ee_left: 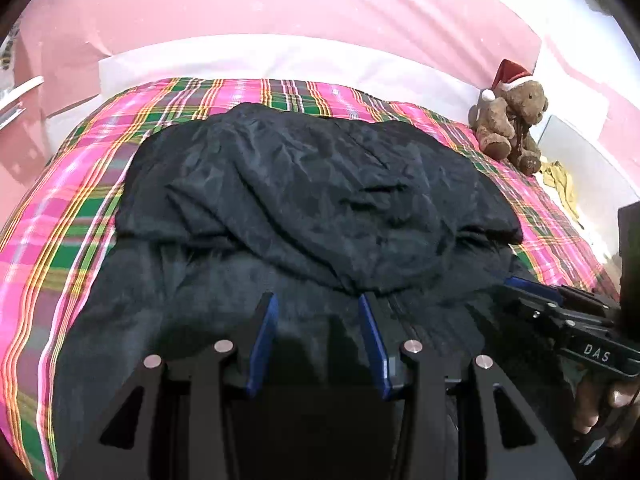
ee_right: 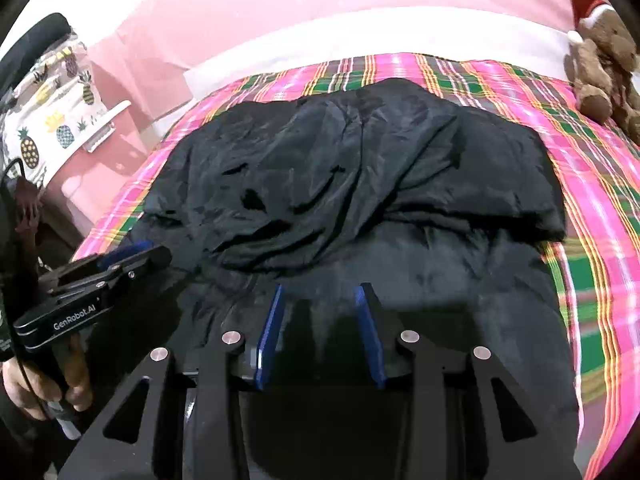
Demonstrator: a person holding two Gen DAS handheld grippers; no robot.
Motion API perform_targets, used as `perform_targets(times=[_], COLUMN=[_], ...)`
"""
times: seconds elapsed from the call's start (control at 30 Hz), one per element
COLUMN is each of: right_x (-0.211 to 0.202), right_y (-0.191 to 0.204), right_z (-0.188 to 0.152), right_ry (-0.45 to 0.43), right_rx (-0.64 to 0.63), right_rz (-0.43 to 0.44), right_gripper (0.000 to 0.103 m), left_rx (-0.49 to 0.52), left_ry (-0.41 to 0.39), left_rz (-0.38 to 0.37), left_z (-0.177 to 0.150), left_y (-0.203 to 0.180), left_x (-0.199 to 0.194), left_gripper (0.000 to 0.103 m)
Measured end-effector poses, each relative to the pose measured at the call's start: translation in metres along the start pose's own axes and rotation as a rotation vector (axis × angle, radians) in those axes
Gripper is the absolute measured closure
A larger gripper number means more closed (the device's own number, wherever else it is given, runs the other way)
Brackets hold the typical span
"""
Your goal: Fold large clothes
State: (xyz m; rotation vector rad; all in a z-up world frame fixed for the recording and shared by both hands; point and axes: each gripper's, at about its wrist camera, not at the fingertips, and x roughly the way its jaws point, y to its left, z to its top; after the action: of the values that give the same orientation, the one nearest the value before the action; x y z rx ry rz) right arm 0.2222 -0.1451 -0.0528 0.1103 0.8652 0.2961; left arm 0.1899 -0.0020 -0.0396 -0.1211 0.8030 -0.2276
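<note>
On the plaid bed [ee_left: 72,216], black jacket [ee_left: 304,184] lies half-folded; left gripper [ee_left: 316,304] and right gripper [ee_right: 318,294] hover spread, empty, above its near edge.

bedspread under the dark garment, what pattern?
Plaid: pink, green and yellow stripes on the bedspread. Clearest in the left wrist view.

Jacket [ee_left: 304,200] on bedspread [ee_left: 60,216]; teddy bear [ee_left: 512,120] behind, right; wall [ee_left: 240,4] probably beyond.
</note>
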Motion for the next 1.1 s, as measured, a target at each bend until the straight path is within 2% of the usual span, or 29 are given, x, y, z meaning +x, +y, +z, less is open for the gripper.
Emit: perform_targets(times=[0.1,0.27,0.57,0.87,1.1], right_x=[-0.019,-0.051,-0.083,-0.103,-0.114], right_y=[0.002,0.01,0.009,-0.012,-0.031], right_z=[-0.012,-0.037,-0.09,-0.129,-0.141], right_ry=[-0.017,-0.04,-0.025,-0.008,-0.027], right_rx=[0.007,0.013,0.033,0.106,0.166], right_rz=[-0.001,-0.006,-0.031,-0.074,-0.116], right_gripper=[0.062,0.061,0.056,0.054,0.054], left_rx=[-0.016,-0.032,-0.032,-0.054,-0.088], left_ry=[-0.006,-0.012,-0.027,-0.024,-0.026], left_rz=[0.006,-0.003,0.0,0.025,0.097], left_z=[-0.012,-0.038,-0.08,-0.108,-0.121], left_y=[-0.003,-0.006,-0.005,0.013,0.042], left_x=[-0.018,-0.047,-0.092,-0.111,-0.117], left_gripper=[0.054,0.052,0.048,0.047,0.046])
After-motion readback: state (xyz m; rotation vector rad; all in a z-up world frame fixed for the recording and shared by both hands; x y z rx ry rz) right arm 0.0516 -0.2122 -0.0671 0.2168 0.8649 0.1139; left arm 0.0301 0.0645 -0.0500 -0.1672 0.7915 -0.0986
